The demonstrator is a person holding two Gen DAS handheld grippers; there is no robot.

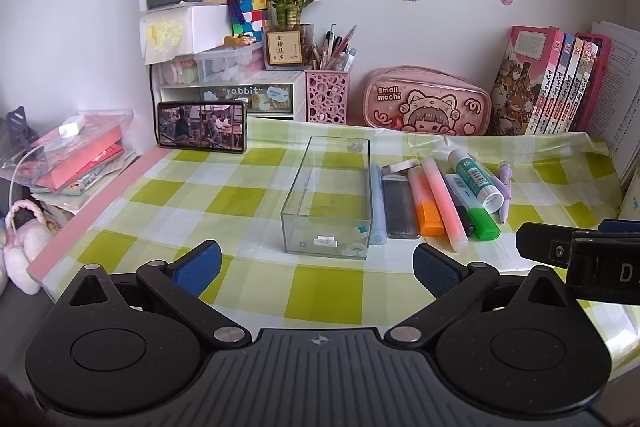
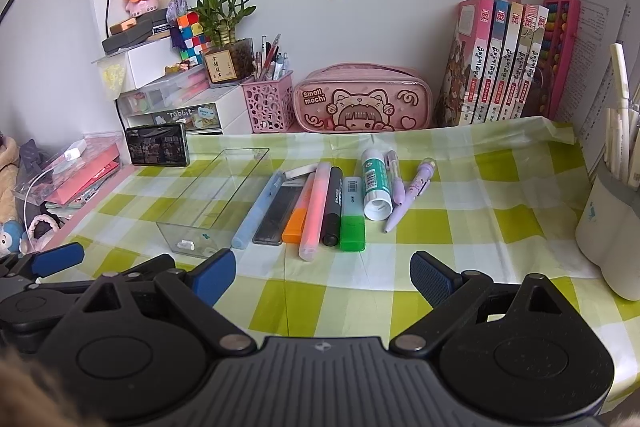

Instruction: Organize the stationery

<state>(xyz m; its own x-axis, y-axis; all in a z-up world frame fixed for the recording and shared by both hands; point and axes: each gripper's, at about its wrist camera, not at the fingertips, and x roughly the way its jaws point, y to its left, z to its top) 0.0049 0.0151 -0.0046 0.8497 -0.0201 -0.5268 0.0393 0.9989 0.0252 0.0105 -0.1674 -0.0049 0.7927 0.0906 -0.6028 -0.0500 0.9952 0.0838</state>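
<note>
A clear plastic box stands on the green checked cloth, holding only a small white piece. Right of it lies a row of stationery: a blue pen, a grey case, an orange highlighter, a pink highlighter, a black marker, a green highlighter, a glue stick and purple pens. My left gripper hovers open just in front of the box. My right gripper is open in front of the row, nothing between its fingers.
A phone leans at the back left. A pink pen holder, a pink pencil case and books line the wall. A white cup with pens stands at the right edge. Folders lie off the left side.
</note>
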